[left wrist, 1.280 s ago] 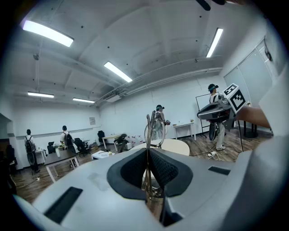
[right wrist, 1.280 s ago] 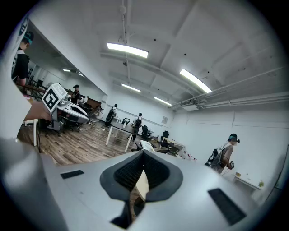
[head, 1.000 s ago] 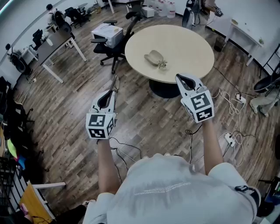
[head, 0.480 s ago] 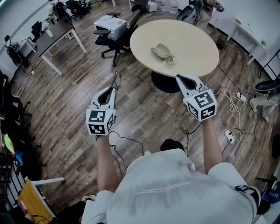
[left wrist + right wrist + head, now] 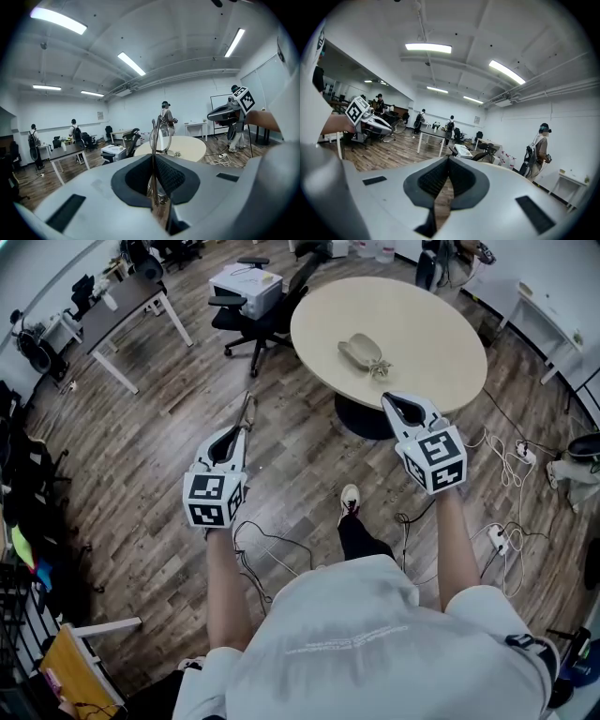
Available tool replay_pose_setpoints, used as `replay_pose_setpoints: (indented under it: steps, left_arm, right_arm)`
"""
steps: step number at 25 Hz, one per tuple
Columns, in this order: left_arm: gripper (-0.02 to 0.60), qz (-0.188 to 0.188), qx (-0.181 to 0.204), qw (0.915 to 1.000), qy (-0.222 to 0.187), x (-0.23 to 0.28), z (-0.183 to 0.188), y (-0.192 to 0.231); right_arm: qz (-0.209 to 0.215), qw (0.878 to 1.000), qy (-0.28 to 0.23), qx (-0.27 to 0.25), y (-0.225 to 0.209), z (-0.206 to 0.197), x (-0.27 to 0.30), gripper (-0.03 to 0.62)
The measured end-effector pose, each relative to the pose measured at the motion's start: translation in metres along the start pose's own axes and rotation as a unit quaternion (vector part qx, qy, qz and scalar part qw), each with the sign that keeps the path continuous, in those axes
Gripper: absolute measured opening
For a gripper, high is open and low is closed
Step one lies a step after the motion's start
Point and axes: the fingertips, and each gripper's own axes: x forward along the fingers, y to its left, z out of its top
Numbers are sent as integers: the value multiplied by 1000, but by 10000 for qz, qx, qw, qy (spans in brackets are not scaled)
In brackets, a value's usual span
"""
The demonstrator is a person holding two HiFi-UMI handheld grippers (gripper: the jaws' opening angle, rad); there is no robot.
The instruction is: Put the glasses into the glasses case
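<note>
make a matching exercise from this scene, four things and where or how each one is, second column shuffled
Things
1. glasses
2. glasses case
3. right gripper
4. black office chair

Place or state
A. jaws together, nothing between them
B. lying on the round table
C. standing on the wood floor beside the table
D. clamped in the left gripper

Pairs: 1-D, 2-B, 3-A, 4-C
</note>
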Motion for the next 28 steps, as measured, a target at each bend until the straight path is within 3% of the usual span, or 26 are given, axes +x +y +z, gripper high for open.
replay_pose_setpoints:
  steps: [4,12,19,25,28]
  left_arm:
    - [25,30,14,10000,54,48,5,19]
    - [25,-9,73,10000,46,179,49,53]
    - [25,-59,24,9999,158,288,74,65]
    - [25,-146,48,9991,393,358,80,67]
    - [25,-238,124,9983,508,386,80,63]
  right_arm:
    - [-244,9992,-60,-322,-35,4,41,5]
    - [-137,9995,-117,-271,-133,4,137,3]
    - [-24,9999,-32,-94,-221,-12,208,3]
    - [255,9979,-74,590,-270,-32,250,3]
    - [236,9975,56,667,-286,-51,265,4]
